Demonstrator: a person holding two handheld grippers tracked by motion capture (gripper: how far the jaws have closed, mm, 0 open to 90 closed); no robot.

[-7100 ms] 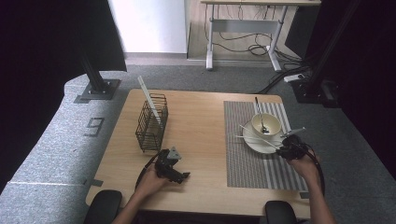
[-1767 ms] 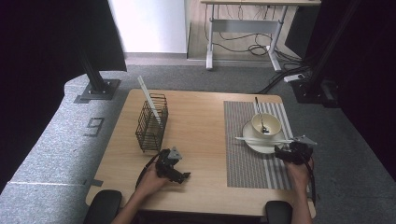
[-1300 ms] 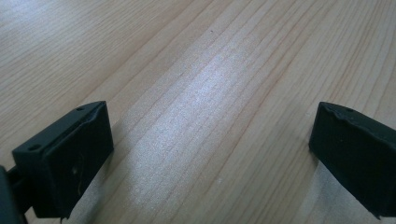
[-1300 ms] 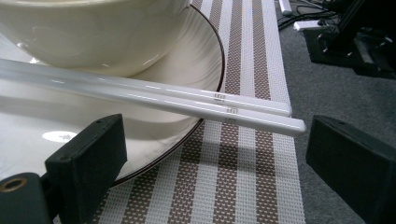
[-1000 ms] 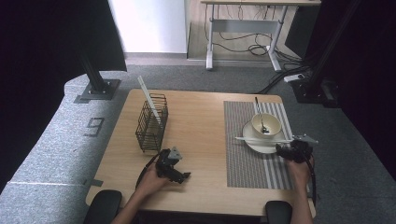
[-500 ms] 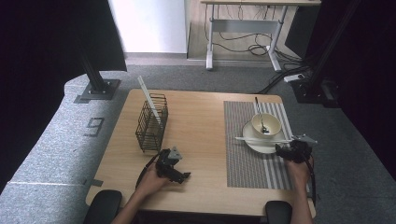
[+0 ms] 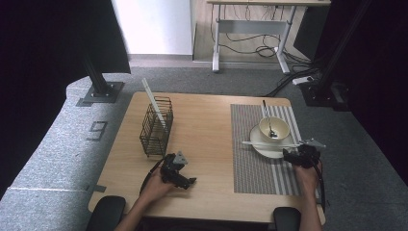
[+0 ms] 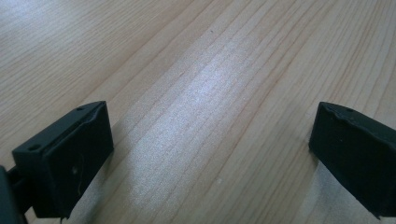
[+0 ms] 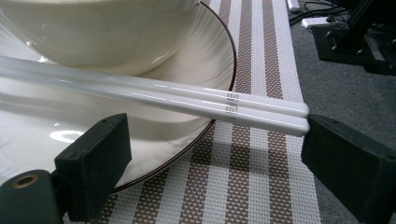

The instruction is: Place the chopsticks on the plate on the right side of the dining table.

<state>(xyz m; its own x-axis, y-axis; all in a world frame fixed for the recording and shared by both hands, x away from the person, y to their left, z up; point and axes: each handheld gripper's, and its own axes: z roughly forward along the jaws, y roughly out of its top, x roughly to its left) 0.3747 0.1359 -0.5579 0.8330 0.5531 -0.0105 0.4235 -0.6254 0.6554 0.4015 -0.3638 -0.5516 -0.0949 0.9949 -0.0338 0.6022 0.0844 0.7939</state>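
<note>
A pair of white chopsticks [image 9: 154, 95] lies across a cream plate [image 9: 205, 60], in front of a cream bowl [image 9: 102, 32]. Their ends reach over the plate's rim, close to one jaw of my right gripper [image 9: 212, 163]. That gripper is open, its jaws on either side of the chopsticks' ends, not touching them. From above, the right gripper [image 7: 297, 155] sits at the plate [image 7: 262, 144] on the striped mat, the chopsticks [image 7: 269, 143] by it. A spoon stands in the bowl [image 7: 274, 127]. My left gripper [image 7: 178, 174] rests open on bare wood [image 8: 201, 107].
A black wire basket [image 7: 156, 127] with a white stick leaning in it stands on the table's left half. The striped placemat [image 7: 260, 168] covers the right half. Grey floor surrounds the table, and a desk with cables stands behind.
Since seven seconds ago the right gripper has drawn back from the plate toward the table's right edge. In the last second nothing has visibly moved.
</note>
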